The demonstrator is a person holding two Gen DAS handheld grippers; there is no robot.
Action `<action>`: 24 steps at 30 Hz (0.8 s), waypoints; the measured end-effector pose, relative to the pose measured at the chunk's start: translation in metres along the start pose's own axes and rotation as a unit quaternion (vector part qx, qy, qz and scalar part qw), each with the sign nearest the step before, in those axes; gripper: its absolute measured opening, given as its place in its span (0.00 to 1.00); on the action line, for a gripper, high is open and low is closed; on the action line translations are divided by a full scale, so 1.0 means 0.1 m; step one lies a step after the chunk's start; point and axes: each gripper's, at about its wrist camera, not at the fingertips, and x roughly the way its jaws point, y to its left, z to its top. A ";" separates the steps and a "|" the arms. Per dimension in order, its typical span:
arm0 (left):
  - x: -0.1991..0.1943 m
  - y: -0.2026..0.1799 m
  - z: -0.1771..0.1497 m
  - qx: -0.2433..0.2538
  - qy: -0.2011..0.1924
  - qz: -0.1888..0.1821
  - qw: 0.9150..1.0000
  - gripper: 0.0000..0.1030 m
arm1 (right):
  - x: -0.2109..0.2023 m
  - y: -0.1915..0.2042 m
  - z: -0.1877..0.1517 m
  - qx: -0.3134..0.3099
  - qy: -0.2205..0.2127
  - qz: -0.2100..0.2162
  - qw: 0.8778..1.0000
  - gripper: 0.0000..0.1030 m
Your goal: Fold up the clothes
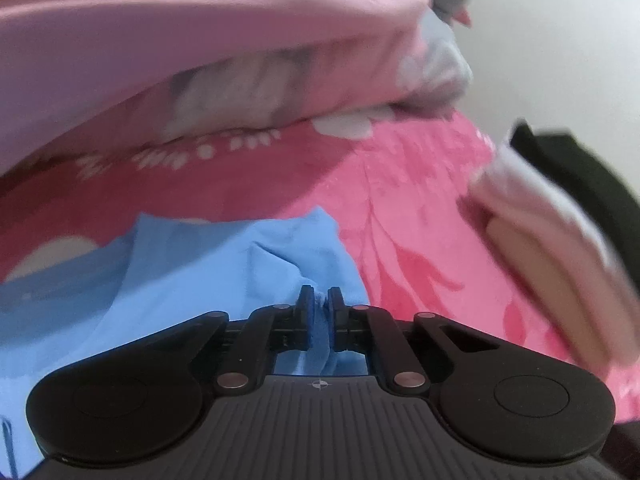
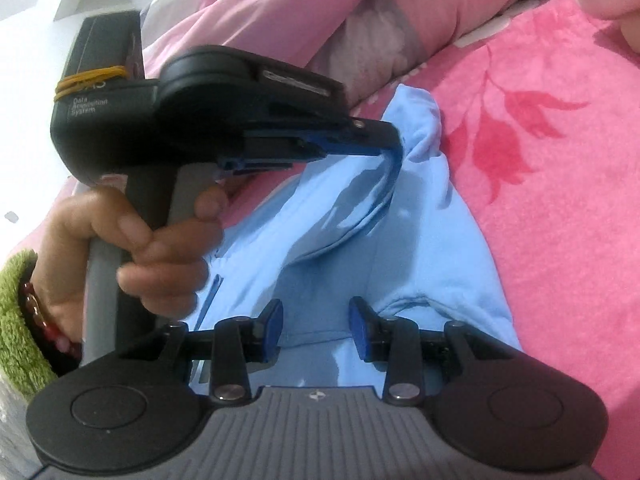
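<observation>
Blue cloth, a garment (image 1: 192, 264), spreads over a pink flowered blanket (image 1: 420, 200) in the left wrist view, filling the near left. The left gripper (image 1: 320, 300) is clamped tight on a bunched ridge of it, the fabric squeezed into a thin pleat between the two pads. Beyond, at the far side, a pale pink quilt (image 1: 180, 40) is heaped across the blanket. At the right edge a blurred hand (image 1: 560, 264) and a dark shape show, too smeared to make out more. In the right wrist view the garment (image 2: 420, 240) lies in the middle on the blanket (image 2: 560, 220), running from the near edge toward the far quilt (image 2: 260, 12). The right gripper (image 2: 316, 326) stands partly open just above the cloth's near part; fabric shows in the gap, but whether the pads touch it cannot be told. Farther off, the left gripper (image 2: 394, 160) comes in from the left and pinches a fold of the garment, lifting it into a peak. A hand (image 2: 132, 248) with a green fuzzy sleeve (image 2: 20, 320) and a beaded bracelet grips its handle at the left.
</observation>
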 end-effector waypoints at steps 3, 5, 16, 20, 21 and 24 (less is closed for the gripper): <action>-0.13 0.14 0.03 -0.023 -0.016 0.009 1.000 0.00 | 0.00 -0.02 0.01 -0.001 0.000 0.000 1.000 0.37; -0.24 0.25 0.05 -0.037 -0.027 0.020 0.999 0.00 | 0.01 -0.02 0.01 -0.001 0.000 0.000 1.000 0.37; -0.42 0.92 -0.02 -0.131 -0.016 0.074 0.988 0.00 | 0.00 -0.09 0.03 0.016 0.001 0.017 1.000 0.37; -0.43 1.17 -0.08 -0.190 0.023 0.079 0.978 0.00 | -0.02 -0.11 0.03 0.023 0.001 0.024 0.999 0.38; -0.45 1.22 -0.08 -0.200 0.027 0.075 0.977 0.00 | -0.03 -0.11 0.03 0.026 0.001 0.027 0.999 0.38; -0.58 1.31 -0.07 -0.212 0.020 0.073 0.974 0.02 | -0.07 -0.11 0.03 0.030 0.002 0.032 0.999 0.39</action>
